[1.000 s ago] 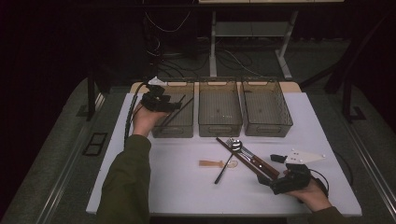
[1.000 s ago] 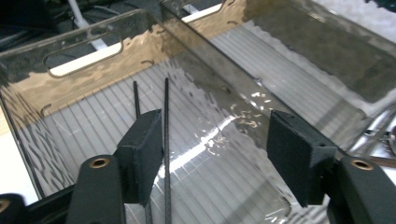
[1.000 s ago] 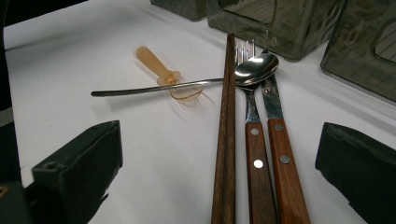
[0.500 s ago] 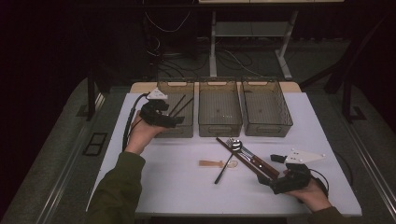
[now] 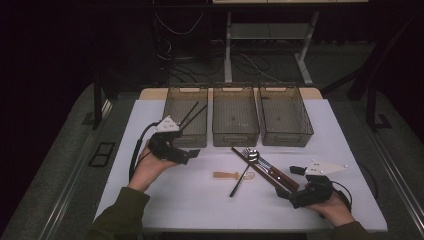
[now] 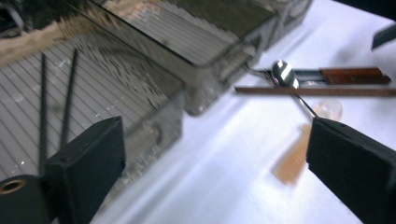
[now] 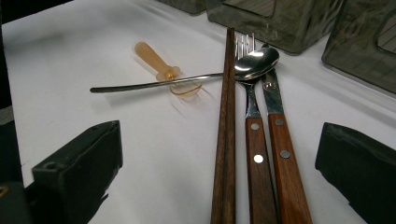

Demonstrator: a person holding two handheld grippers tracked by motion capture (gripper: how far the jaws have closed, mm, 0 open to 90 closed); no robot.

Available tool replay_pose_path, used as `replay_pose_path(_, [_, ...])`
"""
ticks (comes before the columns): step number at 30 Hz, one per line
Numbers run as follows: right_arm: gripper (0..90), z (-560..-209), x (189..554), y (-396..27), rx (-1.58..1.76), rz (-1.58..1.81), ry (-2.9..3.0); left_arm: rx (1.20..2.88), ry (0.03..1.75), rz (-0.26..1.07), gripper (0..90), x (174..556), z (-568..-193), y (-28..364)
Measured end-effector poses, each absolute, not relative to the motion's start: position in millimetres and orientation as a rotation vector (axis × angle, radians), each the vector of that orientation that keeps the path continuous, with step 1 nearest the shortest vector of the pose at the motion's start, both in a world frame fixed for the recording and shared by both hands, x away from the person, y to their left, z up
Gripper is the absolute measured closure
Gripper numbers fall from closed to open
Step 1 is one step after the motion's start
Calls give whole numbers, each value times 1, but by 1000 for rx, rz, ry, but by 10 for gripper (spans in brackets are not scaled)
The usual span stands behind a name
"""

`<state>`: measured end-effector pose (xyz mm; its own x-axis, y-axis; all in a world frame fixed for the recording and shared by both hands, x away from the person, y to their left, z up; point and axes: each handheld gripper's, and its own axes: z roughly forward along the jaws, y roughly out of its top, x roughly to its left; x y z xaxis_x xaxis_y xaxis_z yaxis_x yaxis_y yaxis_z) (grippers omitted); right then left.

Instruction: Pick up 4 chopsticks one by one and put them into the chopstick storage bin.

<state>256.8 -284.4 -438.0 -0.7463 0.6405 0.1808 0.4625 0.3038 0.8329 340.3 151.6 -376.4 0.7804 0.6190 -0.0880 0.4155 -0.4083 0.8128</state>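
While the left gripper (image 5: pixel 192 154) hangs empty at seven o'clock of the left ribbed smoky plastic bin (image 5: pixel 186 116), its jaws have just been opening wide. Two thin black chopsticks (image 5: pixel 192 113) lean inside that bin. The right gripper (image 5: pixel 285 193), jaws spread and bare, faces brown wooden chopsticks (image 7: pixel 226 126), wood-handled cutlery (image 7: pixel 266 140) and a shiny steel spoon (image 7: pixel 187 79) on the smooth white table (image 5: pixel 170 200), open at six o'clock.

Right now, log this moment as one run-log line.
left gripper: open, empty, jaws just opened | black chopsticks: in left bin | right gripper: open by wooden-handled cutlery
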Motion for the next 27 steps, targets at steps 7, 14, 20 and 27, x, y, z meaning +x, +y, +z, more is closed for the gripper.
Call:
replay_pose_path(7, [9,-437,257,-285,1028,1411,2382,2051,753,256,0,313,-396,156])
replay_pose_path(14, [9,-433,255,-283,1032,1379,2392,2040,725,238,0,290,-410,157])
replay_pose_path(20, [9,-431,253,-283,1026,1362,2399,2051,709,230,0,274,-423,158])
replay_pose_path(27, [9,-430,252,-282,1041,1330,2407,2078,686,197,0,268,-433,159])
